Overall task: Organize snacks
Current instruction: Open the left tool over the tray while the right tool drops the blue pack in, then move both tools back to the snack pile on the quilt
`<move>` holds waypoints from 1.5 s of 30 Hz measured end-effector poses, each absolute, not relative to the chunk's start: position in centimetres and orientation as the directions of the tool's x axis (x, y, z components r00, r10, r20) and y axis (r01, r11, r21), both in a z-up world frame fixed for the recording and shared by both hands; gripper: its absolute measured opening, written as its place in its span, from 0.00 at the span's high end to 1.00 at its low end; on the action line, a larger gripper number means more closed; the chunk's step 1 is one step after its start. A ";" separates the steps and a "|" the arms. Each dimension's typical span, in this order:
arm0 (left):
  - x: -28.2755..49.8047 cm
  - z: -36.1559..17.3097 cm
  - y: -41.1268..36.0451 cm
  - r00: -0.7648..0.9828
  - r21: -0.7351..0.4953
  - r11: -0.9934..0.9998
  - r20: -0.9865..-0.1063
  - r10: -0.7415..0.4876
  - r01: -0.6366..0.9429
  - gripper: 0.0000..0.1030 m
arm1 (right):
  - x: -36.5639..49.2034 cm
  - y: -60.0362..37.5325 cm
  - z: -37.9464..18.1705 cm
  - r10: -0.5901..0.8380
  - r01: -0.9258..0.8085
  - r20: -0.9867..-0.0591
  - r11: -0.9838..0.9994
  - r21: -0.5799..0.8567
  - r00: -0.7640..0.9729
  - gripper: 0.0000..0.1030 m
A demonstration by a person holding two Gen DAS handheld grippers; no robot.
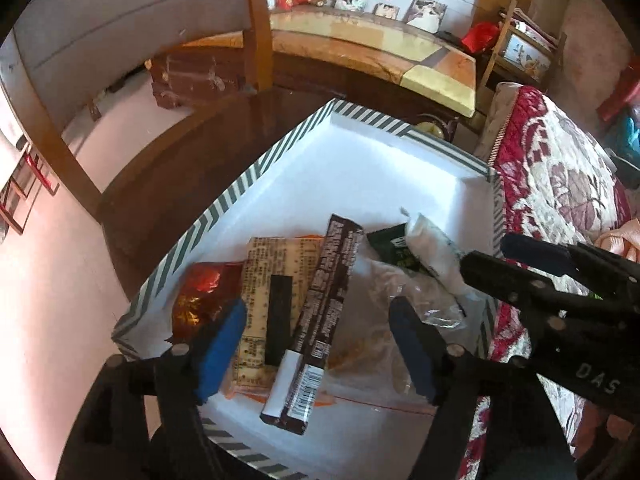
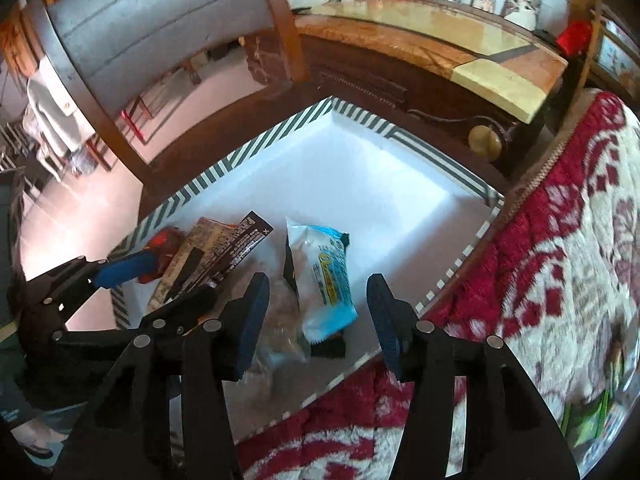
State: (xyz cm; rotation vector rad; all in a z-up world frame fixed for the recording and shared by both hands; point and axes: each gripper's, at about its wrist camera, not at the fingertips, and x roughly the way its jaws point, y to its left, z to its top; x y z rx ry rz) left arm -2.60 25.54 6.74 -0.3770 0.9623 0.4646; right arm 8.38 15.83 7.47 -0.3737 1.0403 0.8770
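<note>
— Cellophane and foil: where were the snacks?
— Inside the striped box (image 1: 256, 168), near corner: brown bar (image 1: 320, 312), beige pack (image 1: 264, 280), red pouch (image 1: 196, 300), blue-white pack (image 2: 328, 280).
— Which step, you reckon?
— Arranging them, I judged; next called for lowering onto one.
— And the hands?
— Left gripper (image 1: 316, 352) hovered spread over the bar; right gripper (image 2: 316, 320) spread above the blue-white pack, beside the quilt (image 2: 560, 240).

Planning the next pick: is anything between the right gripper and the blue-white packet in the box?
Nothing visible. The right gripper, jaws open, hangs directly over the blue-white packet; the clear bag lies beside it in the box.
</note>
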 end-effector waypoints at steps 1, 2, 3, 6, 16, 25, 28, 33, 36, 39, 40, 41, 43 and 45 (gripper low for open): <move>-2.6 7.0 25.3 0.491 -0.096 0.841 -0.845 0.214 -0.532 0.26 | 8.2 15.4 7.8 0.456 -0.773 -0.861 0.621 0.128 0.225 0.51; -2.7 7.2 25.0 0.494 -0.092 0.844 -0.841 0.219 -0.529 0.25 | 8.1 14.8 8.1 0.466 -0.767 -0.853 0.628 0.133 0.234 0.51; -2.7 7.5 24.7 0.499 -0.091 0.847 -0.838 0.219 -0.524 0.25 | 7.9 14.2 8.4 0.473 -0.762 -0.848 0.633 0.139 0.239 0.51; -2.8 8.2 23.5 0.514 -0.086 0.859 -0.829 0.219 -0.505 0.23 | 7.2 12.7 8.8 0.474 -0.752 -0.843 0.645 0.138 0.252 0.51; -1.8 9.0 17.6 0.545 -0.092 0.914 -0.824 0.152 -0.395 0.21 | 5.9 5.0 9.0 0.454 -0.673 -0.842 0.723 0.156 0.291 0.51; -0.2 9.3 11.8 0.550 -0.090 0.954 -0.831 0.086 -0.285 0.21 | 5.7 -4.1 8.5 0.397 -0.558 -0.849 0.816 0.153 0.349 0.51; 0.7 9.3 10.1 0.544 -0.092 0.962 -0.837 0.064 -0.256 0.21 | 5.9 -7.0 8.3 0.374 -0.511 -0.852 0.846 0.151 0.367 0.51; 2.5 9.0 7.4 0.530 -0.106 0.973 -0.848 0.018 -0.203 0.21 | 6.5 -12.3 7.6 0.330 -0.411 -0.861 0.898 0.160 0.386 0.51; 3.9 8.8 5.8 0.517 -0.119 0.977 -0.856 -0.011 -0.176 0.21 | 6.8 -14.8 7.2 0.316 -0.358 -0.865 0.917 0.174 0.389 0.51; 5.6 8.9 4.0 0.518 -0.133 0.983 -0.854 -0.049 -0.126 0.21 | 7.1 -16.3 7.0 0.315 -0.334 -0.863 0.924 0.185 0.394 0.51; 6.3 8.8 3.2 0.520 -0.133 0.986 -0.852 -0.064 -0.096 0.21 | 7.1 -16.5 7.0 0.315 -0.331 -0.863 0.925 0.186 0.395 0.51; 6.9 8.8 2.4 0.521 -0.129 0.989 -0.850 -0.075 -0.068 0.21 | 7.1 -16.9 7.0 0.317 -0.327 -0.862 0.926 0.190 0.395 0.51; 8.3 8.7 0.9 0.527 -0.132 0.991 -0.842 -0.113 0.002 0.21 | 7.2 -17.5 6.8 0.319 -0.317 -0.862 0.927 0.198 0.395 0.51; 9.7 8.4 -0.3 0.514 -0.137 0.989 -0.846 -0.145 0.054 0.21 | 7.4 -17.9 6.5 0.323 -0.309 -0.860 0.928 0.207 0.394 0.51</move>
